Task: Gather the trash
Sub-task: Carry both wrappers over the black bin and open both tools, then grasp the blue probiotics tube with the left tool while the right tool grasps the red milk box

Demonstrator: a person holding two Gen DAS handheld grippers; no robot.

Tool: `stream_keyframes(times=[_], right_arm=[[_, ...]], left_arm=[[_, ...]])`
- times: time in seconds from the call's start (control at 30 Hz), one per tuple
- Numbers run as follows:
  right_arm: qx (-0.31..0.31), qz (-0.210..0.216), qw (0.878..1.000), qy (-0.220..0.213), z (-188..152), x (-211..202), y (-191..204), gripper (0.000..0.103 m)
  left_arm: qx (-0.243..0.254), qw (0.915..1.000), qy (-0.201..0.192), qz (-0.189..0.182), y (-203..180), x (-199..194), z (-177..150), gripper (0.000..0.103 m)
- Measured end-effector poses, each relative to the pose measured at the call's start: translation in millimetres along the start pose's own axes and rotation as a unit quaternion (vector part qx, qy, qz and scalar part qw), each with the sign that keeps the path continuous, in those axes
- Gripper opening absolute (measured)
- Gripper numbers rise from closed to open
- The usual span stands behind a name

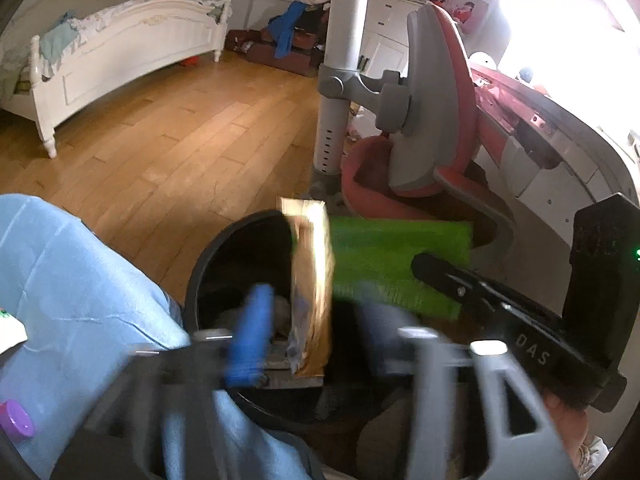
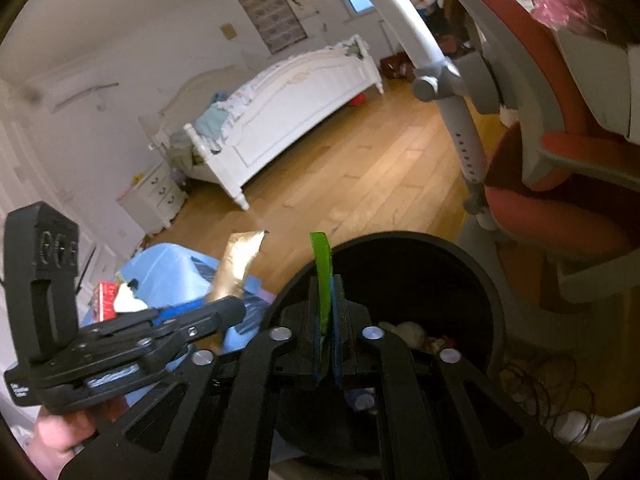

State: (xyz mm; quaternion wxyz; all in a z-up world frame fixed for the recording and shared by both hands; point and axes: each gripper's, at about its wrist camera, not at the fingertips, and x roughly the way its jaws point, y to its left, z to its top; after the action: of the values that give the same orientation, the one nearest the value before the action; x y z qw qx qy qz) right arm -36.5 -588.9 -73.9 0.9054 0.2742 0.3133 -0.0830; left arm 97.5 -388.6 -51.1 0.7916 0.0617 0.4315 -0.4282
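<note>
A black trash bin stands on the wood floor with crumpled white trash inside. My left gripper is over the bin's rim and open. A gold wrapper stands upright between its blurred jaws, apart from the blue pad. My right gripper is over the bin too, its pads slightly apart. A green wrapper stands between them, leaning on the left pad with a thin gap to the blue one.
A red and grey chair and a desk are close behind the bin. Blue cloth with a red box lies left. A white bed stands across the floor. Cables lie right of the bin.
</note>
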Motion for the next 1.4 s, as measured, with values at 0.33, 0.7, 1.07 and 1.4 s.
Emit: stream_keyframes(times=[0.33,0.7,1.07,1.4], right_arm=[[-0.002,-0.005,1.000,-0.013,0.1,-4.4,7.3,0.068],[-0.084,0.072,0.993,0.033,-8.2,20.1,110.5,0.077],[-0.216,0.146,0.963,0.074,-24.3,51.3,273.8,0.077],[-0.283,0.118,0.941,0.141,-47.4,112.1,363.4,0.077]], left_arm=[[-0.005,0.9995,-0.030,0.011,11.4,-34.5,-11.5,0.085],[-0.070,0.9872,-0.090,0.112,95.5,-134.0,-47.0,0.090],[-0.178,0.9447,-0.119,0.249,237.5,-231.9,-98.1,0.090],[-0.170,0.9387,-0.052,0.295,307.5,-231.1,-110.8,0.081]])
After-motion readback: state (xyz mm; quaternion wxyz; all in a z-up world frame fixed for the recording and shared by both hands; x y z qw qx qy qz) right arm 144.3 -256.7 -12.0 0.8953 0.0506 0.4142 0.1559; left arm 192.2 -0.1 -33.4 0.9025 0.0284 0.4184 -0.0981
